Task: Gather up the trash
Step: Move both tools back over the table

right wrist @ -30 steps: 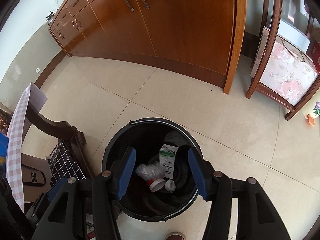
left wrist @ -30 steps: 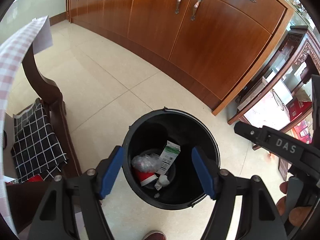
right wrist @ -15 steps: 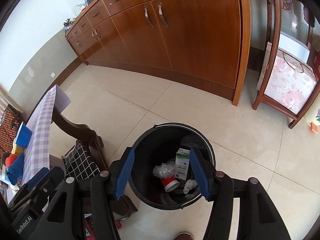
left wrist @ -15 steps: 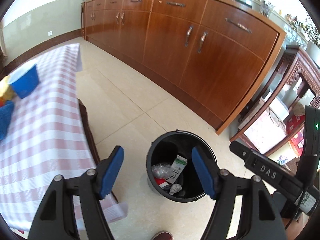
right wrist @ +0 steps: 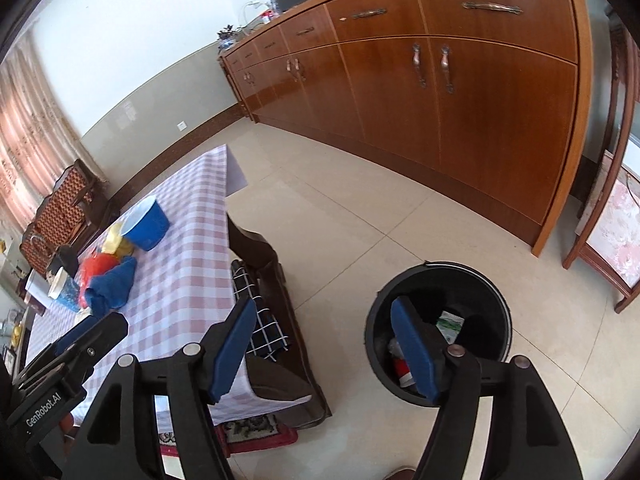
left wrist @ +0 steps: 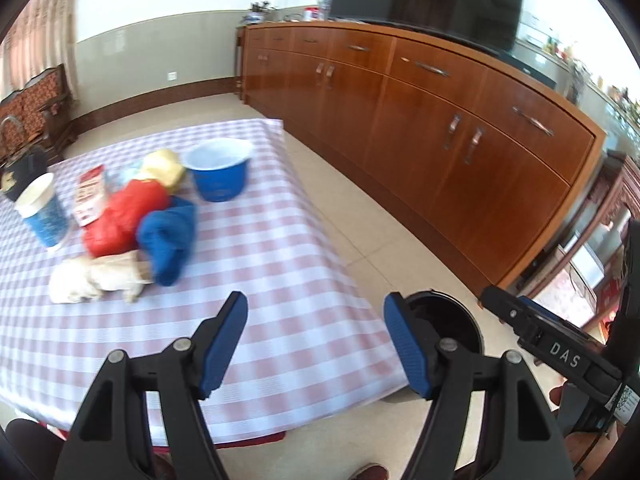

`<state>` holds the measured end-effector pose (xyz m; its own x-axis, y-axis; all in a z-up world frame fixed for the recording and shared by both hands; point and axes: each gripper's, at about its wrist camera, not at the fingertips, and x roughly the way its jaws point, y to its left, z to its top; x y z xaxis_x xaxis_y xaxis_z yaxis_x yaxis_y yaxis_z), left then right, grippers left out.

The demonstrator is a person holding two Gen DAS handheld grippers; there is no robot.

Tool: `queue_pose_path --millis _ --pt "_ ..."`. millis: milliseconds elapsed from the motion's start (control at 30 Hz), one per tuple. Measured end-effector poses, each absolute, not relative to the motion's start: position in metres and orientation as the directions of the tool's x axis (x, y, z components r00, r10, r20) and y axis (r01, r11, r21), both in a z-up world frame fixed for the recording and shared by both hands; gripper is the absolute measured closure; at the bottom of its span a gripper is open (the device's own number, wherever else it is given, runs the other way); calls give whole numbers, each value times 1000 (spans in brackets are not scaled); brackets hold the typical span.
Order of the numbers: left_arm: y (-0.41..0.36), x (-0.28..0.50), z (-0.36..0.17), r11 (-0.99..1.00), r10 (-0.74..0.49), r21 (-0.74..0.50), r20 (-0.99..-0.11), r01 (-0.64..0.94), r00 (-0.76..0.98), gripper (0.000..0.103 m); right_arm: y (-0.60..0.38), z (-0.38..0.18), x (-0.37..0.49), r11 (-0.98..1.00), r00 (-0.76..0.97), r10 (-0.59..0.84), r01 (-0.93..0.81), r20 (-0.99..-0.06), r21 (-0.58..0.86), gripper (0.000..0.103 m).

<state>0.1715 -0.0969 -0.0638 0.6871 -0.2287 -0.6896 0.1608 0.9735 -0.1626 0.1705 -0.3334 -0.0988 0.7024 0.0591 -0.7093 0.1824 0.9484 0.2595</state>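
My left gripper (left wrist: 316,304) hangs open and empty over the near edge of a pink-checked table (left wrist: 280,264). On the table lie a blue bowl (left wrist: 218,176), a yellow lump (left wrist: 164,168), a red bag (left wrist: 120,216), a blue cloth (left wrist: 168,240), a paper cup (left wrist: 40,210), a red-white packet (left wrist: 90,196) and crumpled beige paper (left wrist: 100,280). My right gripper (right wrist: 324,308) is above the floor between table and black bin (right wrist: 496,292); its jaws are opening with nothing between them. In the bin lie a green-white carton (right wrist: 450,324) and a red cup (right wrist: 402,368).
A dark wooden chair (right wrist: 264,256) with a black checked cushion (right wrist: 264,332) stands between table and bin. A long wooden sideboard (right wrist: 460,120) runs along the far wall. A carved chair with a floral seat (right wrist: 624,220) stands to the right. A shoe tip (left wrist: 368,472) shows below.
Both grippers rose and swung left, away from above the bin toward the table. The table's items came into the left view. The right jaws spread wider.
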Motion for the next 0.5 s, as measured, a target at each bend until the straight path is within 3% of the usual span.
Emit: queue_pose_path --millis 500 --pt "48 164 -67 978 -29 -173 -672 -120 740 31 -200 -84 205 971 701 208 -62 -682 233 19"
